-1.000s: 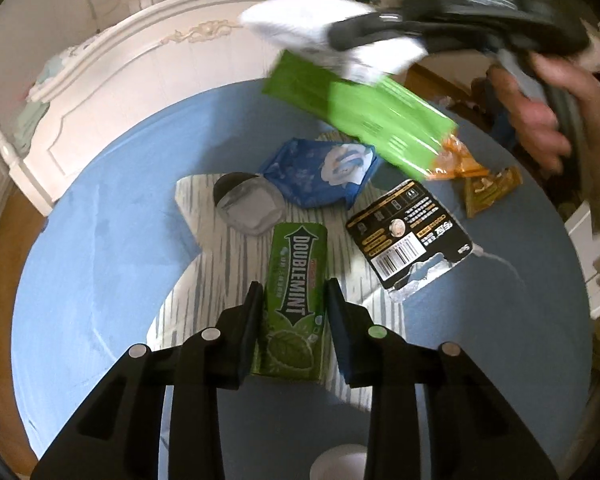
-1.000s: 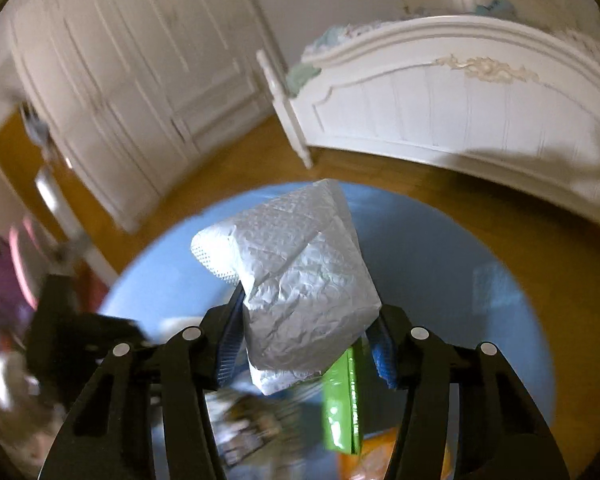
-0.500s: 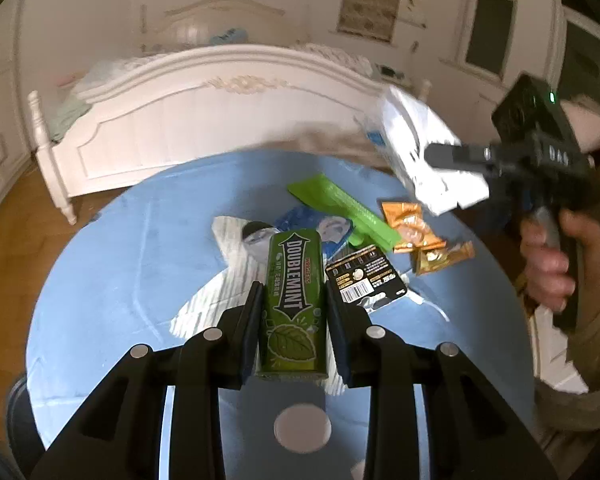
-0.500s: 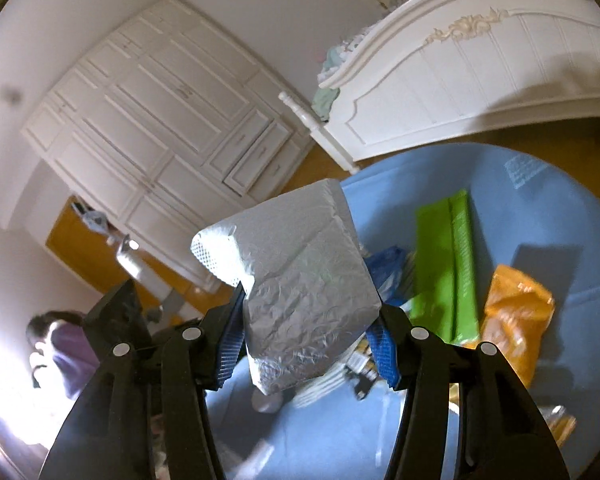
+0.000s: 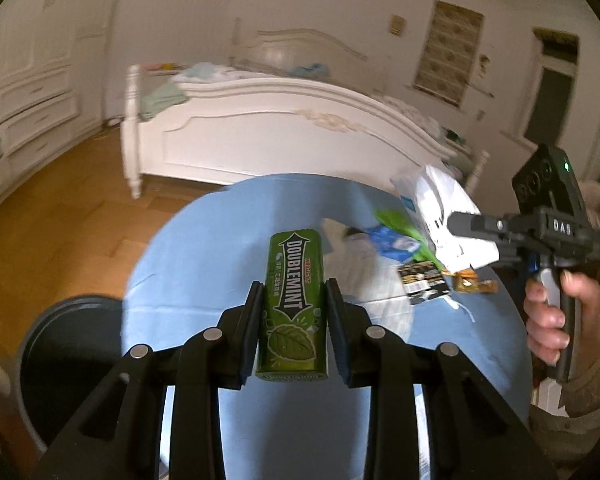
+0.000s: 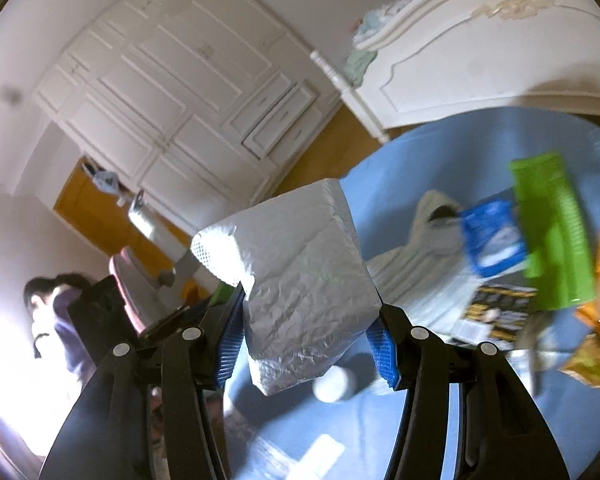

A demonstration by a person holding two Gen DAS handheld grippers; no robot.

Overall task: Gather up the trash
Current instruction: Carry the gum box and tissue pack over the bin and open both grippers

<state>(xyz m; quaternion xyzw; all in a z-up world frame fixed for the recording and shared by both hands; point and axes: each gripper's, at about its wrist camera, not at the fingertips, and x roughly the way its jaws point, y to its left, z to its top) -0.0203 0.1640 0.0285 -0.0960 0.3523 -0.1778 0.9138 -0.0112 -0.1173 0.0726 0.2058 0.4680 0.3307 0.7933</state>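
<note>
A dark round bin (image 5: 60, 364) is seen on the wooden floor just beside the left edge of the blue round tabletop (image 5: 204, 248). Above the tabletop's near left part, a green Doublemint pack (image 5: 294, 300) is held lengthwise in the left tongs (image 5: 293, 320), whose black pads are pressed against both of its long sides.

Toward the far right edge of the tabletop, loose trash is gathered on and around a pale cloth (image 5: 376, 300): a blue wrapper (image 5: 394, 242), a green wrapper (image 5: 400, 224), a black barcode card (image 5: 424, 282) and orange wrappers (image 5: 466, 282), all close together and partly overlapping.

Over that right edge, a crumpled white bag (image 5: 446, 220) is clamped in the right tongs (image 6: 310, 332), with the blue pads closed on its two sides. The handle of the right tongs is gripped by a hand (image 5: 560, 316) at the far right.

A white bed (image 5: 280, 136) is seen standing beyond the far edge of the tabletop.
</note>
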